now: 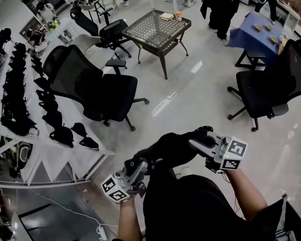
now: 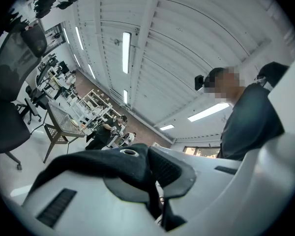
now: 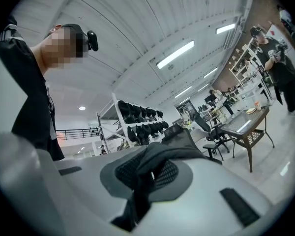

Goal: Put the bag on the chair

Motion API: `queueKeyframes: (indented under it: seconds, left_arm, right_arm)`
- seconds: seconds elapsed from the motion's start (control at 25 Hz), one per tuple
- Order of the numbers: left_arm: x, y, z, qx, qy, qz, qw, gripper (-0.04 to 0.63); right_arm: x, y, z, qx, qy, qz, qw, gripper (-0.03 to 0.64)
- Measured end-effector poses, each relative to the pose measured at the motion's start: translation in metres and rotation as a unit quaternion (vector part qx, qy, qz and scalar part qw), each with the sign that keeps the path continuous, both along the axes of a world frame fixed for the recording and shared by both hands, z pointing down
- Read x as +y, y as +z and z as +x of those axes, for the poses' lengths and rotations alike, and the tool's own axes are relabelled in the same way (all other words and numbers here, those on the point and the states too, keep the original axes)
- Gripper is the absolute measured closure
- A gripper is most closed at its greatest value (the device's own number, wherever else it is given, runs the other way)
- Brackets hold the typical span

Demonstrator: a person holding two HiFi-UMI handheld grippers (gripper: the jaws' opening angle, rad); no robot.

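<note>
Both left gripper (image 1: 140,165) and right gripper (image 1: 199,143) jaws clamp the bag (image 1: 171,147); its length runs crosswise.

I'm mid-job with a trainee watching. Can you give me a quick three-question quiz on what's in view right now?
1. True or false: the left gripper is open.
2. The bag is: A) lying loose; B) clamped by both the left and the right gripper; C) hanging from one gripper only.
3. Fill in: the seat of the near chair at the head view's left is ___ (bare or occupied).
Key: 1 false; 2 B; 3 bare.
</note>
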State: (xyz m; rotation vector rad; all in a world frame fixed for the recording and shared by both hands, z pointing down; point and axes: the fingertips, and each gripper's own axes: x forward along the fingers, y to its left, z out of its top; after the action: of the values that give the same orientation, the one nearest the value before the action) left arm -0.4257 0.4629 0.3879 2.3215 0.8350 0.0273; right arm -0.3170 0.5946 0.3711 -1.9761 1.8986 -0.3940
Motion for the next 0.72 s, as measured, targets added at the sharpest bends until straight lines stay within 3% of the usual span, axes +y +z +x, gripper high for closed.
queueKeyframes:
  seconds: [0.4,0.72]
  left_arm:
    - [-0.016,0.008,0.047,-0.004,0.028,-0.003,0.9996,0.572]
    - [-0.052,0.031,0.115,-0.020,0.041,-0.022,0.9987,0.572]
  right_arm:
    - [-0.012,0.012,0.045,-0.028,0.035,-0.001,0.999,0.595]
    - [-0.046,0.033,0.108,-0.053,0.032,-0.025,0.998,0.595]
